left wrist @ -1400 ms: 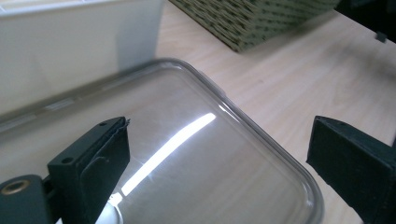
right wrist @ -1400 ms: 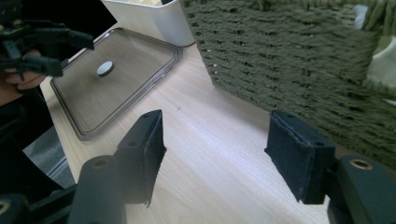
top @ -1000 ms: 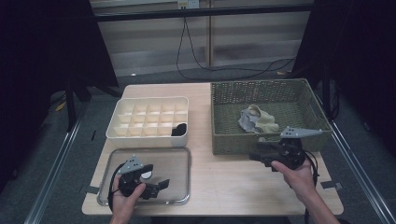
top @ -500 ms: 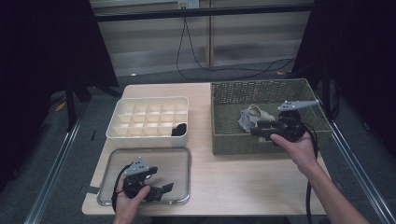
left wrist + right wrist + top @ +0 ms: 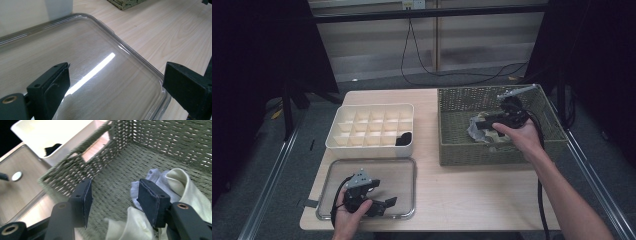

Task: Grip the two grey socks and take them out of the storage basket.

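- Basket: olive-green woven wicker.
- Cloths: cream and pale grey-white.
- Compartment tray: cream, with a grid of cells; one cell holds a black item.
- Lid: clear, colourless.
- Surface: light wood grain.
- Fingers: black.

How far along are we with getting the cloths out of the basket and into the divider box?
Done: one dark item sits in a cell of the divider box. In hand: the right gripper is inside the wicker basket, jaws open, nothing between them, beside the pale cloths. The left gripper hangs open over the clear lid. Left: the cloths, not yet gripped.
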`<state>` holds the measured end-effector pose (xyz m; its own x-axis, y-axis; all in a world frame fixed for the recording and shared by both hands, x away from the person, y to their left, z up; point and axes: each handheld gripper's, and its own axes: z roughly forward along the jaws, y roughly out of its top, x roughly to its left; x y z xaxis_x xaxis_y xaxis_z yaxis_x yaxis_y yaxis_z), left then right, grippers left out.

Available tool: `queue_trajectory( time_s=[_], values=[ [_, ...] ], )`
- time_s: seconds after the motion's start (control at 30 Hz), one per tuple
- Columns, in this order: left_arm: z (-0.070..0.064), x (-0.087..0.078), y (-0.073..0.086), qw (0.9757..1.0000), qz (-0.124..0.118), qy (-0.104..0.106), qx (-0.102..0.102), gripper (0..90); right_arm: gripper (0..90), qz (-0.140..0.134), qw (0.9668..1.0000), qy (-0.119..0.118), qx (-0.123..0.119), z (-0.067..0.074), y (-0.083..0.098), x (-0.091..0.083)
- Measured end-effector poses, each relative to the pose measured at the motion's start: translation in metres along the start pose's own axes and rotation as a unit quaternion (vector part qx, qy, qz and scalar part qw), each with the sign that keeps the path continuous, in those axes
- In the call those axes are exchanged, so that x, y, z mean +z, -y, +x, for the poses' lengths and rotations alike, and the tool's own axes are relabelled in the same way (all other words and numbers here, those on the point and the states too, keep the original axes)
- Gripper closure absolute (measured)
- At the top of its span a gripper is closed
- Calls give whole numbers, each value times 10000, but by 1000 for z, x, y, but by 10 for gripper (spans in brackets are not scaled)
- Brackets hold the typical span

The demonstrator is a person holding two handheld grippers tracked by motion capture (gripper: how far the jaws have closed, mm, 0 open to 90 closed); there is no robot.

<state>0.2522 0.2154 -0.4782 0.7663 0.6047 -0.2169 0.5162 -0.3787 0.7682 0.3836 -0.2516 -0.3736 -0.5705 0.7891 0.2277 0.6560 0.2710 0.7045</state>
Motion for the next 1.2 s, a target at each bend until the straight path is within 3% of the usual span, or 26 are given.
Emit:
queue_trajectory(
  time_s=[0.37,0.6,0.83,1.0,1.1,1.2],
  values=[
    [2,1,0,10000,23,-24,34,71,554,481,9986,200,78,-26,-10,23],
    [1,0,0,10000,-6,25,34,71,607,758,9963,400,23,-32,-16,39],
    [1,0,0,10000,13,12,56,70,630,1052,9931,449,267,-48,-15,66],
    [1,0,0,10000,6,11,47,71,645,1284,9898,553,270,-52,-17,72],
    [-1,1,0,10000,29,40,35,71,631,1325,9887,571,416,-57,-15,79],
    [-2,1,0,9999,33,74,65,70,646,1576,9847,659,331,-59,-12,88]
  ],
)
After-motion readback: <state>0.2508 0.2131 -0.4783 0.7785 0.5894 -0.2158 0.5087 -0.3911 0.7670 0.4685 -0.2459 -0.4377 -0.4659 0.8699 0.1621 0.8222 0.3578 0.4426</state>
